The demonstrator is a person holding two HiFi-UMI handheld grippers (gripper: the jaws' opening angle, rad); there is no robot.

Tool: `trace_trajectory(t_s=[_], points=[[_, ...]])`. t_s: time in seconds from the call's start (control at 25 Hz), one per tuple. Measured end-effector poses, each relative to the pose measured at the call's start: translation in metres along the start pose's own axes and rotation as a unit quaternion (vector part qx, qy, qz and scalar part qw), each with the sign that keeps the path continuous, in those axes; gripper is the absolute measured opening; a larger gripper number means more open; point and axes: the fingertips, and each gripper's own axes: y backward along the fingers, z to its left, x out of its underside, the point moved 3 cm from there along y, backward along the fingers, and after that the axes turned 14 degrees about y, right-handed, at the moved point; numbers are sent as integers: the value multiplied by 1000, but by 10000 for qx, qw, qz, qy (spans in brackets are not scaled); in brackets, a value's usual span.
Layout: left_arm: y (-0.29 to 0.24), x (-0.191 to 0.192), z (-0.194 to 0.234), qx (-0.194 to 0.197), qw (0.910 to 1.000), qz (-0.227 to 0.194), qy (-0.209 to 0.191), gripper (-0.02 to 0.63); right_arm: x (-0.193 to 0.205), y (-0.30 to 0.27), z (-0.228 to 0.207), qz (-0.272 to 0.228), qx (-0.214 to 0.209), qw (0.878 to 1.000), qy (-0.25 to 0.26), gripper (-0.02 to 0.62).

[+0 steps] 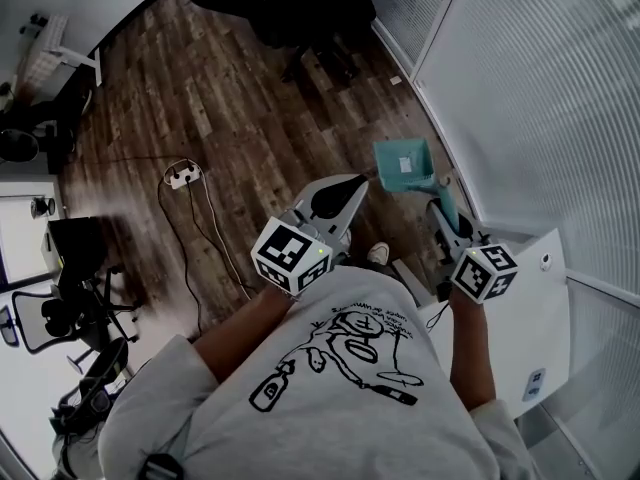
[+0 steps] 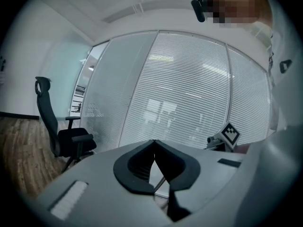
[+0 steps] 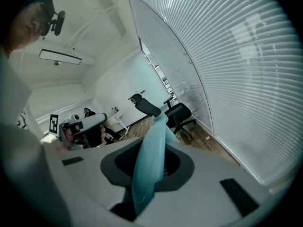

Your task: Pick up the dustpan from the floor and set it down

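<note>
The teal dustpan hangs in the air above the wood floor, near the glass wall. Its long teal handle runs back between the jaws of my right gripper, which is shut on it. In the right gripper view the handle fills the gap of that gripper and hides the fingertips. My left gripper is held just left of the dustpan, apart from it. The left gripper view shows it with its tips together and nothing between them.
Dark office chairs stand at the far end of the floor. A white power strip with a trailing cable lies on the boards to the left. A white cabinet sits at the right by the blinds-covered glass wall. My shoe is below the grippers.
</note>
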Motion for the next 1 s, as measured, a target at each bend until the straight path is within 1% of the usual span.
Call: trace_trajectory(t_s=[0.16, 0.6, 1.0], points=[[-2, -2, 0, -1, 10000, -10, -1, 2, -10, 6, 6, -69, -22, 10000, 59, 44], [0, 0, -1, -33, 10000, -1, 16, 2, -20, 14, 11, -152, -51, 9998, 82, 43], [5, 5, 5, -113, 9999, 37, 60, 2, -5, 2, 0, -95, -34, 9999, 90, 43]])
